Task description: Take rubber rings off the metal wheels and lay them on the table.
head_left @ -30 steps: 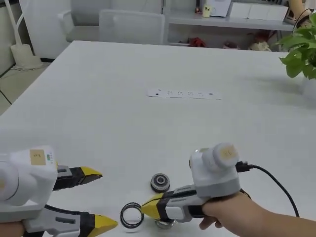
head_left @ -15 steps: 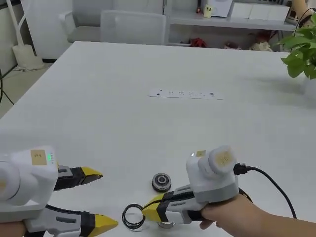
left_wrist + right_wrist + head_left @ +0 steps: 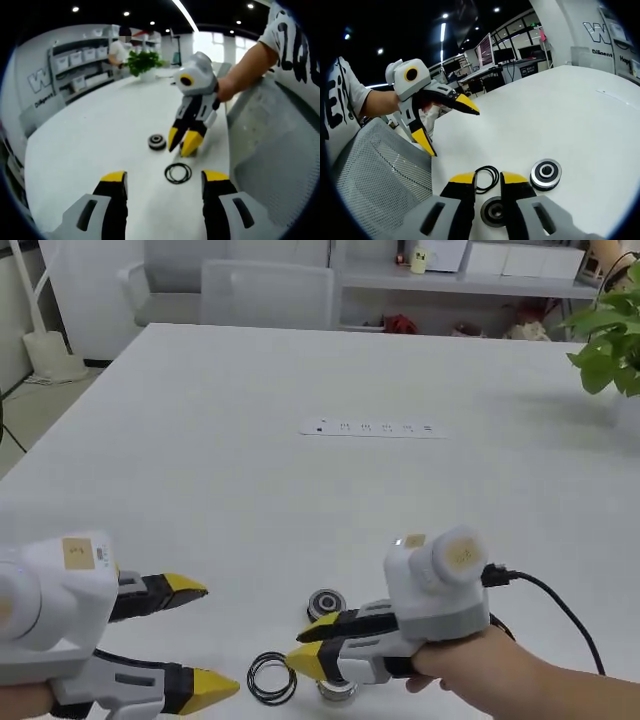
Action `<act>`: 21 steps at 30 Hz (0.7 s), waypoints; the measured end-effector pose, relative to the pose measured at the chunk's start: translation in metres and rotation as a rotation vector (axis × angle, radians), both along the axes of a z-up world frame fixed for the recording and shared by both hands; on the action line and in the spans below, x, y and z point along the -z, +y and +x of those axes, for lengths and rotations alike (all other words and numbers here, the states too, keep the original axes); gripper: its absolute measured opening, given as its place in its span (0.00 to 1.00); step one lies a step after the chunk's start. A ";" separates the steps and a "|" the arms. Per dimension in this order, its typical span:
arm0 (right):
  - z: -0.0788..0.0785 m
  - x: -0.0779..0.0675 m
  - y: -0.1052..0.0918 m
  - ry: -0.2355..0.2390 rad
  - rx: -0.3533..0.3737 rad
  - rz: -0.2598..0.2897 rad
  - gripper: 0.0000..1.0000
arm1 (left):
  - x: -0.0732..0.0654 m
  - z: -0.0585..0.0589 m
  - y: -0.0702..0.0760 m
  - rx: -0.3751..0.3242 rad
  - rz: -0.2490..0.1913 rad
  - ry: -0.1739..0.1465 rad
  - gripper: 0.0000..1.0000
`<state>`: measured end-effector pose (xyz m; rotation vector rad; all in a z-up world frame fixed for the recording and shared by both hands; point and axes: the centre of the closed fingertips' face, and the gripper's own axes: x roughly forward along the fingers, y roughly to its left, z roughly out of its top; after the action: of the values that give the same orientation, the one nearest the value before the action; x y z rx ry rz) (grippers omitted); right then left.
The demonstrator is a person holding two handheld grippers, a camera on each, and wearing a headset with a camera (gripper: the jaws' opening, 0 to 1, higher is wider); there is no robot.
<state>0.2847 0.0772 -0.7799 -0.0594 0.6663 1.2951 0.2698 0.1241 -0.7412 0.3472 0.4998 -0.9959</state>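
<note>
Grippers are hanging empty: right gripper (image 3: 488, 179) barely parted over a wheel (image 3: 495, 212), left gripper (image 3: 165, 175) wide. Aim for pinching rubber only.

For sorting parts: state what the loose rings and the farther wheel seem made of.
Rings: thin, matte black, overlapping loops lying flat; likely rubber. Wheel: shiny silvery rim, probably metal; its dark inner band may be rubber, hard to tell.

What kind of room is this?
Likely an office or lab workroom: a large white table, shelves of boxes, computer screens, and a potted plant.
</note>
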 end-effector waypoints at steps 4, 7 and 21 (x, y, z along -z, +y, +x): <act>0.003 -0.004 0.000 -0.005 0.010 0.011 0.18 | -0.002 0.002 0.000 -0.001 -0.001 -0.005 0.61; 0.007 -0.008 -0.002 -0.010 0.023 0.022 0.19 | -0.003 0.004 0.000 -0.001 -0.002 -0.008 0.61; 0.025 -0.024 -0.012 -0.031 0.082 0.057 0.22 | -0.009 0.013 -0.004 0.004 -0.005 -0.024 0.61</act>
<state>0.3093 0.0649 -0.7557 -0.0055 0.5998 1.2313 0.2824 0.1204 -0.7326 0.3549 0.4752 -0.9954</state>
